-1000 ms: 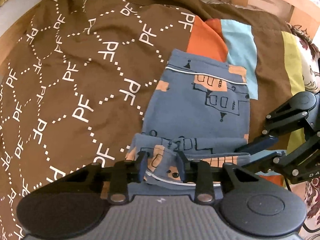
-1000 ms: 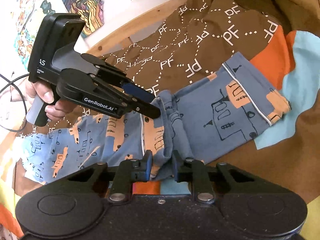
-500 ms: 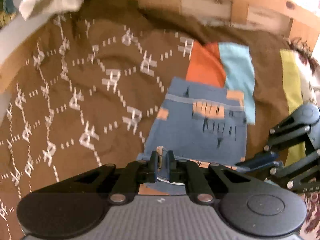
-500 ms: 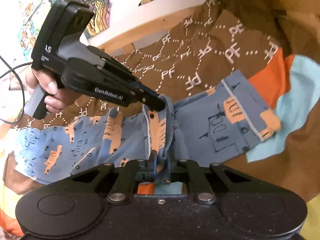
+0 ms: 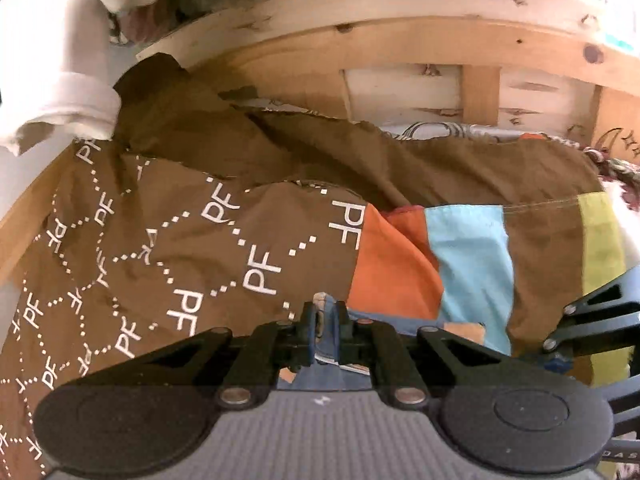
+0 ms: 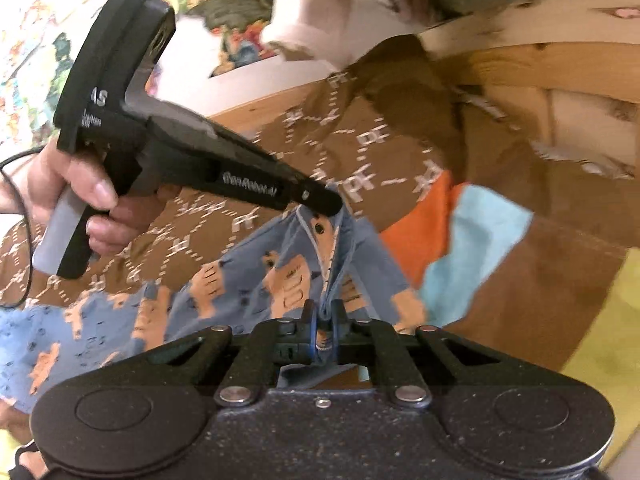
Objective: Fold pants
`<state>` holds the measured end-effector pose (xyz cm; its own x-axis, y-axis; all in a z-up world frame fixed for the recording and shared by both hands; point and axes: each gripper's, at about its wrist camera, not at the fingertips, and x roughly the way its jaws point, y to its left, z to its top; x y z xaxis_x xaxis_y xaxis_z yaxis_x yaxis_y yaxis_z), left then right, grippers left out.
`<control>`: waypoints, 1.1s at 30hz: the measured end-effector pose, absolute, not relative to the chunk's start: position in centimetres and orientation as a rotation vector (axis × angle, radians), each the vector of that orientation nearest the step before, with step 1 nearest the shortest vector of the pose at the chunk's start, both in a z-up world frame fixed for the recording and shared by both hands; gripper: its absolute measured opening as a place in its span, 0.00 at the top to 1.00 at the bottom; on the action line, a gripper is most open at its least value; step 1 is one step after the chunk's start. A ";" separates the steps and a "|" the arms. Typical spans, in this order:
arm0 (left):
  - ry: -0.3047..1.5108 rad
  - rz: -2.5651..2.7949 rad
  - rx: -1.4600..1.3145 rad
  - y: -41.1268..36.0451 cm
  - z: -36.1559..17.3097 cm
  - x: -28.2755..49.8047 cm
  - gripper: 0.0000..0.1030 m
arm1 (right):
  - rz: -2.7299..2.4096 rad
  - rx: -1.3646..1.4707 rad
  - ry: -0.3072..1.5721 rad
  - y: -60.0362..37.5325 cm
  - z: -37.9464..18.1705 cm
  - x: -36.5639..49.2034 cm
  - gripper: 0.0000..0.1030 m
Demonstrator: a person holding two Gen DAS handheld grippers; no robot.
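Blue printed pants (image 6: 248, 280) now hang lifted between both tools, where a second ago they lay flatter on the brown bedspread (image 5: 168, 248). Left gripper (image 5: 325, 322) and right gripper (image 6: 325, 322) each pinch a fabric fold tight. Beyond the jaws stands a wooden bed frame (image 5: 400, 48), nearer than before.

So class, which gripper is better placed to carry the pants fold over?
Neither alone: the left gripper and right gripper are both shut on the blue patterned pants, pinching one raised bunched edge, so likely both together.
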<state>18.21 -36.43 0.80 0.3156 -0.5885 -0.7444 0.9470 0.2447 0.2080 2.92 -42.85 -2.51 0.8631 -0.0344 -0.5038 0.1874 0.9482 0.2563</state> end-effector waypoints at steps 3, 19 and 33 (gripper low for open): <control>0.603 -1.110 0.712 -37.1 -0.3 18.3 0.92 | -0.159 0.312 0.524 -43.8 -2.9 3.1 0.93; 0.653 -0.956 0.608 -35.9 -0.7 19.7 0.44 | -0.238 0.210 0.552 -44.2 -3.7 4.1 0.88; 0.637 -0.526 0.419 -15.3 -0.3 15.9 0.18 | -0.152 -0.046 0.491 -39.5 -3.0 3.9 0.21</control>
